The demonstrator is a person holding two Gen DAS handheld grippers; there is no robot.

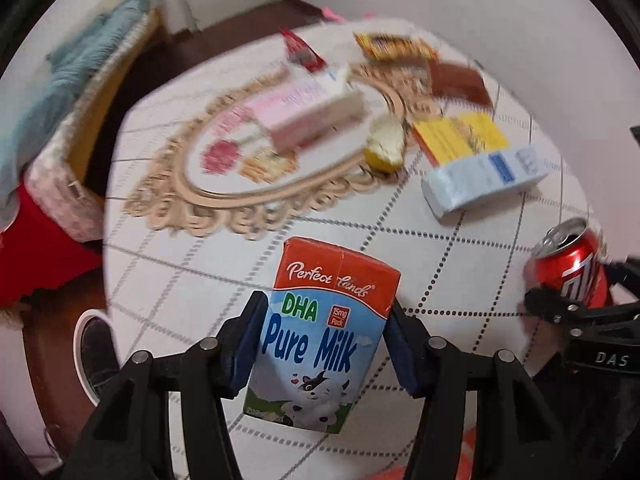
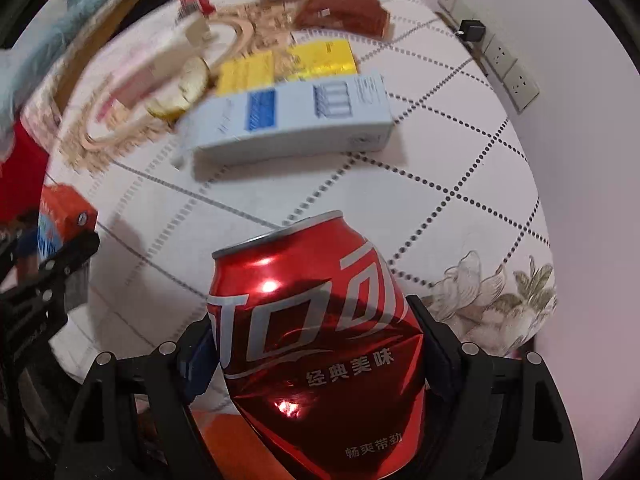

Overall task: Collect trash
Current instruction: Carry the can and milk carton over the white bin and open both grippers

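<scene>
A: What does each tool have?

B: The left tool (image 1: 324, 344) is closed on the milk carton (image 1: 324, 332), blue pads pressed to its two narrow sides. The carton's long axis runs straight out along the fingers, red top far, bottom near. The right tool (image 2: 316, 356) is clamped on the cola can (image 2: 316, 344), whose wall is dented at the grip; its open top points far and a little left.

A: Are they off the table (image 1: 440, 264)?

B: Both look lifted clear of the cloth, though I can't tell by how much.

A: Where is the bin?

B: No bin shows in either view. Something orange sits low and near, under both tools, but I can't tell what it is.

A: And the rest of the trash?

B: All farther out. The white box (image 2: 292, 120) lies on its side right beyond the can, long axis running left to right, so the right tool is nearer. Past it are the yellow packet (image 2: 288, 64), the brown wrapper (image 2: 344, 12), the pink box (image 1: 304, 108) on the doily (image 1: 208, 168), and a red wrapper (image 1: 300, 50).

A: So the next move?

B: I'd judge both loads need dropping before either tool reaches far again.
</scene>
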